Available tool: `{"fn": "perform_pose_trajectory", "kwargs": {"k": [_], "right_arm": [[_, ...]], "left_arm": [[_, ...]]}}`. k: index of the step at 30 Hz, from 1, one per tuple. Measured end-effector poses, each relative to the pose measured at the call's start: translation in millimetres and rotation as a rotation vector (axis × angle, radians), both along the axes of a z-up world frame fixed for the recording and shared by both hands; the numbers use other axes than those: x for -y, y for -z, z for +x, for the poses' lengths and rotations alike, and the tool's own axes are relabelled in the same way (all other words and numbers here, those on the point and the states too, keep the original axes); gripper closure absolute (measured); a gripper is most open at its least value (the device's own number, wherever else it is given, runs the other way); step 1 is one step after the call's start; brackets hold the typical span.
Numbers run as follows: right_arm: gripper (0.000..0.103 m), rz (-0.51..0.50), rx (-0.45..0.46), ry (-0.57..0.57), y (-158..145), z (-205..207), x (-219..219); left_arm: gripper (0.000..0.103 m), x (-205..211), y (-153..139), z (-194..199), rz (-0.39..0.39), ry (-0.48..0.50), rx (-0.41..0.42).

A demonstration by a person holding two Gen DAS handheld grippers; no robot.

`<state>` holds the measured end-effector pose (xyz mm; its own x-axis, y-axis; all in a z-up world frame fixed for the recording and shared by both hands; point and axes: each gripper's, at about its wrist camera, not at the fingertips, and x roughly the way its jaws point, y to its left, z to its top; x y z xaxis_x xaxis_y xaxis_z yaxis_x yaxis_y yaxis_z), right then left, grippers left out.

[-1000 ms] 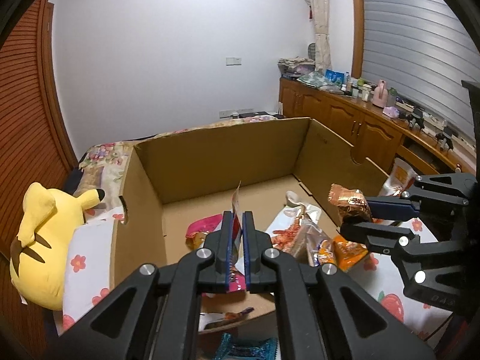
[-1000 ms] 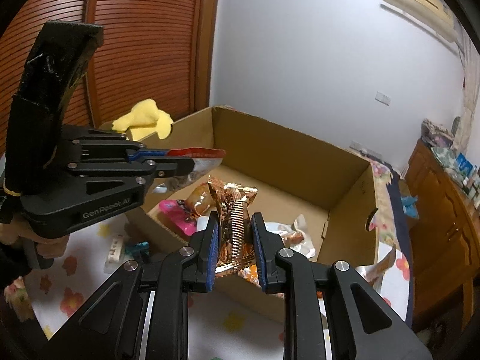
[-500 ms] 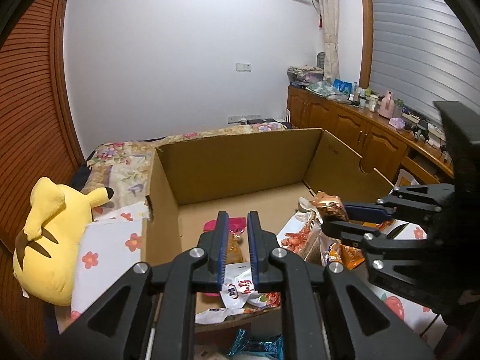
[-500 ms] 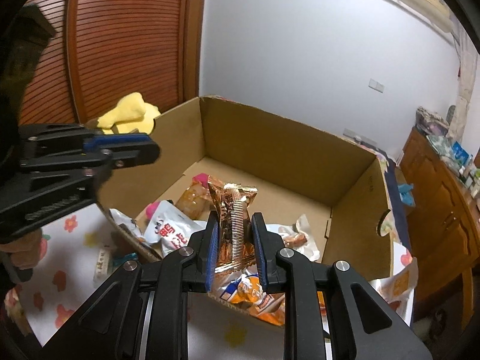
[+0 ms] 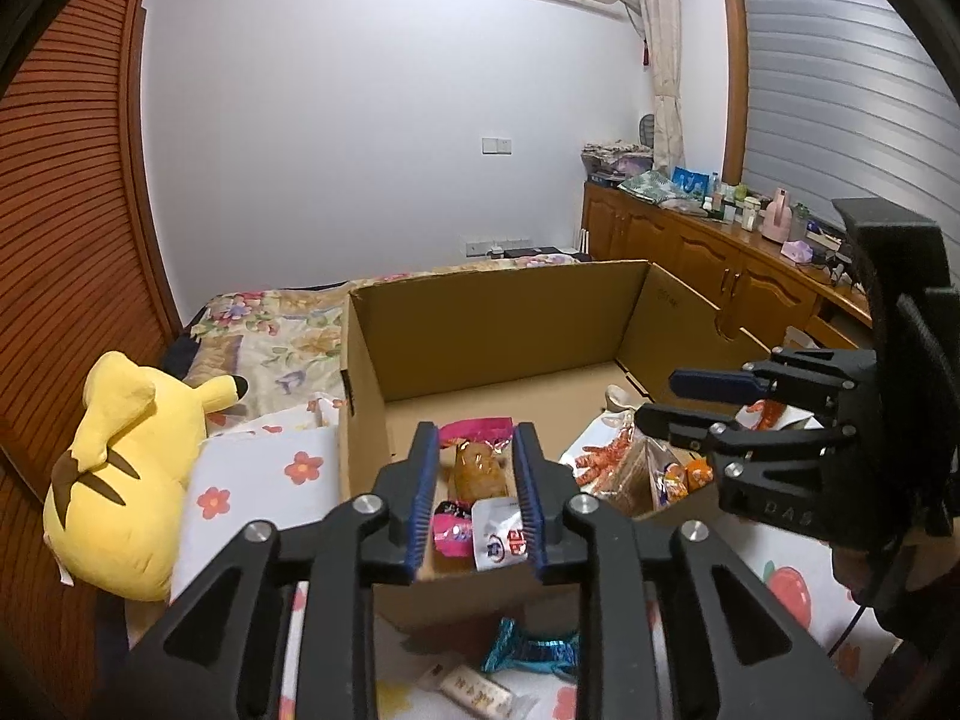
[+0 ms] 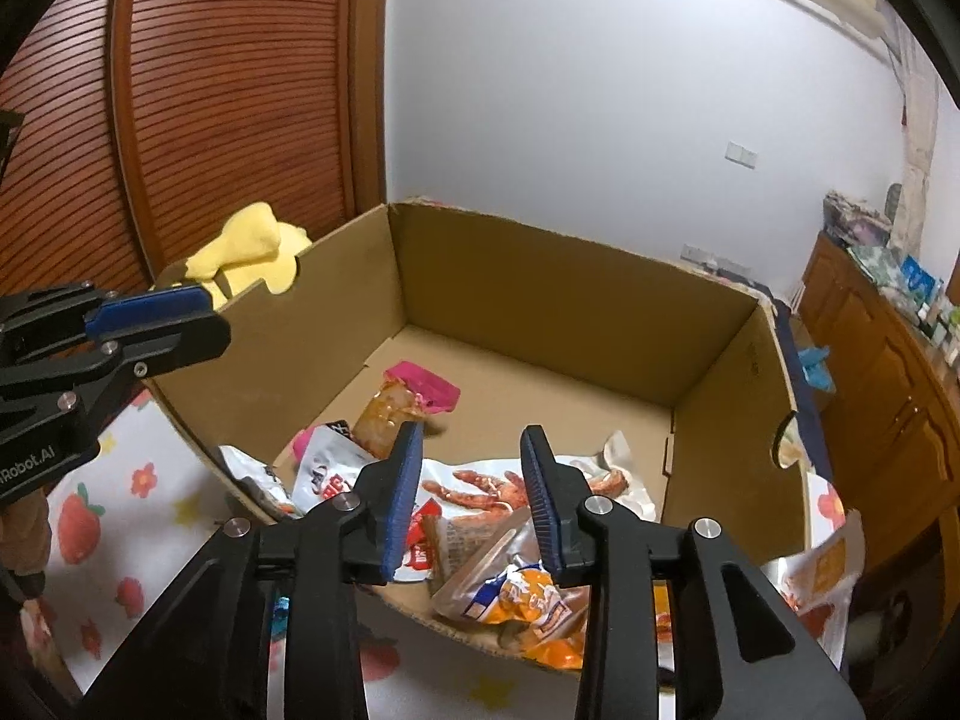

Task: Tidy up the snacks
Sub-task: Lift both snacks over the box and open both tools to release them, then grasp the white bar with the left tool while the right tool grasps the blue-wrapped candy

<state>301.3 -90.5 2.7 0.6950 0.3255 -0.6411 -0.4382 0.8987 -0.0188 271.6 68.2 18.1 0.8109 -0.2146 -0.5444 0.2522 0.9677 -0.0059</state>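
Snack packets (image 6: 480,498) loose in cardboard box (image 6: 540,300), apparently untouched; left claw (image 5: 472,501) and right claw (image 6: 474,498) both just spread, empty.

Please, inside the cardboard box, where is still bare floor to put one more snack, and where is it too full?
The box floor is bare along the far wall and in the far right corner, beyond the pink packet. The near side is crowded: the white packet, the chicken-feet packet and the orange packet overlap there.
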Motion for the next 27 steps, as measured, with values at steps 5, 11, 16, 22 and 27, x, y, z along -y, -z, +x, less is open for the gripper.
{"fn": "perform_pose_trajectory", "kwargs": {"k": [5,11,16,22,27], "right_arm": [[0.063,0.022,0.040,-0.005,-17,-24,1],[0.059,0.038,0.072,-0.017,-30,-58,-2],[0.057,0.090,0.040,-0.059,-28,-82,-4],[0.056,0.073,0.046,-0.080,-22,-109,-9],[0.056,0.074,0.033,-0.091,-13,-125,-10]], "left_arm": [[0.070,-6,-4,-21,-0.007,-0.003,0.010],[0.068,-12,-2,-50,0.003,-0.013,0.014],[0.067,-15,7,-70,0.013,-0.020,0.004],[0.067,-18,31,-77,0.013,-0.037,-0.041],[0.067,-15,53,-80,0.009,-0.048,-0.090]]}}
